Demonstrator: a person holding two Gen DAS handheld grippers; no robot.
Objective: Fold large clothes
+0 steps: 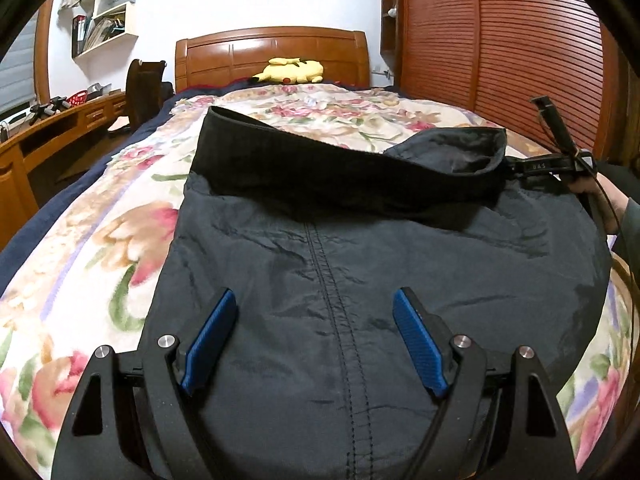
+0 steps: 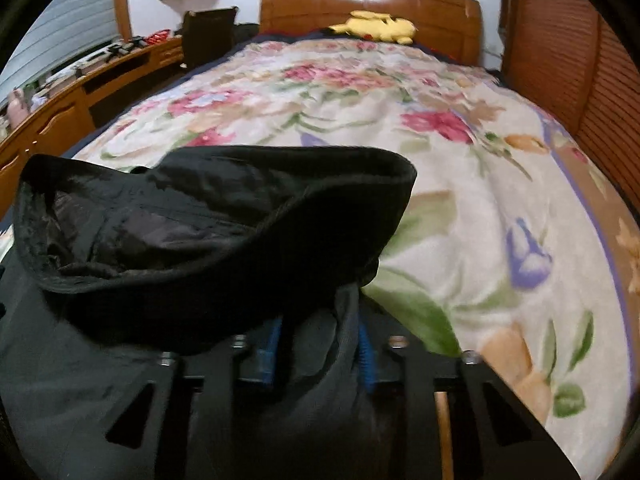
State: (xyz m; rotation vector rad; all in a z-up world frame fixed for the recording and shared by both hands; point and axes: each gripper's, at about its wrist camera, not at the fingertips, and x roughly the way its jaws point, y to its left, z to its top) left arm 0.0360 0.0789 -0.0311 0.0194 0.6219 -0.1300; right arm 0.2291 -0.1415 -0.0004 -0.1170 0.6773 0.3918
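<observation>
A large dark grey garment (image 1: 360,264) with a black ribbed waistband (image 1: 320,160) lies flat on the floral bed, a stitched seam running down its middle. My left gripper (image 1: 314,304) is open and empty, its blue pads (image 1: 212,332) spread just above the garment's near part. My right gripper (image 2: 320,344) is shut on the garment's right edge near the waistband (image 2: 224,216), lifting that corner so the band gapes open. The right gripper also shows in the left wrist view (image 1: 516,170) at the garment's far right corner.
The floral blanket (image 2: 440,160) covers the bed. A yellow plush toy (image 1: 292,70) lies by the wooden headboard (image 1: 272,52). A wooden desk (image 1: 60,128) and chair (image 1: 144,88) stand to the left. A slatted wooden wardrobe (image 1: 500,48) stands to the right.
</observation>
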